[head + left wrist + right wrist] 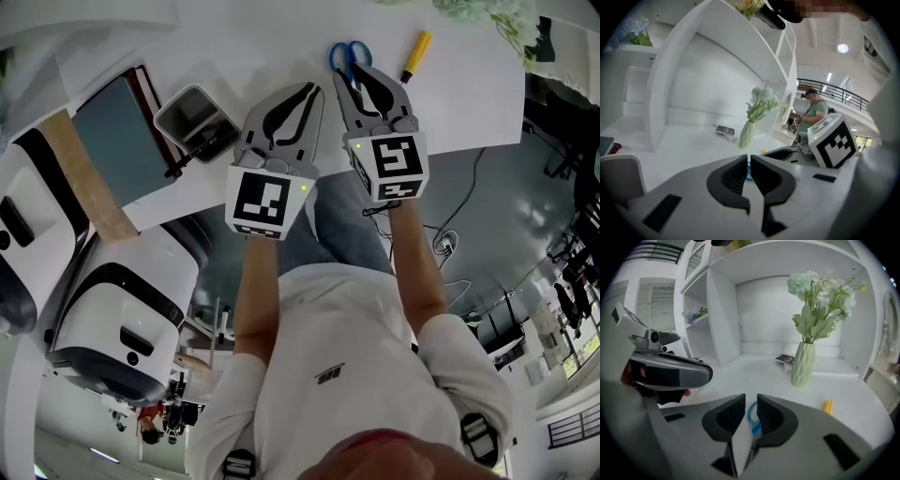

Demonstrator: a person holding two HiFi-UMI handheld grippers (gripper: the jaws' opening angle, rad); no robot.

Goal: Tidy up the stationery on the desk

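Blue-handled scissors (350, 54) lie at the far middle of the white desk (469, 103), handles pointing away. My right gripper (362, 73) sits over them, and in the right gripper view its jaws (751, 403) are shut on the scissors (753, 414), with the pale blade running back between the pads and a blue loop poking out ahead. A yellow marker (416, 52) lies just right of the scissors, also the yellow marker (828, 406). My left gripper (307, 89) hovers close beside the right one, shut, nothing in it (748, 162).
A grey open box (192, 114) and a dark notebook (117, 136) lie on the desk's left part. A pale green vase (803, 364) with flowers and a small dark device (786, 359) stand at the back near white shelves. White-and-black units (122, 309) stand off the desk's edge.
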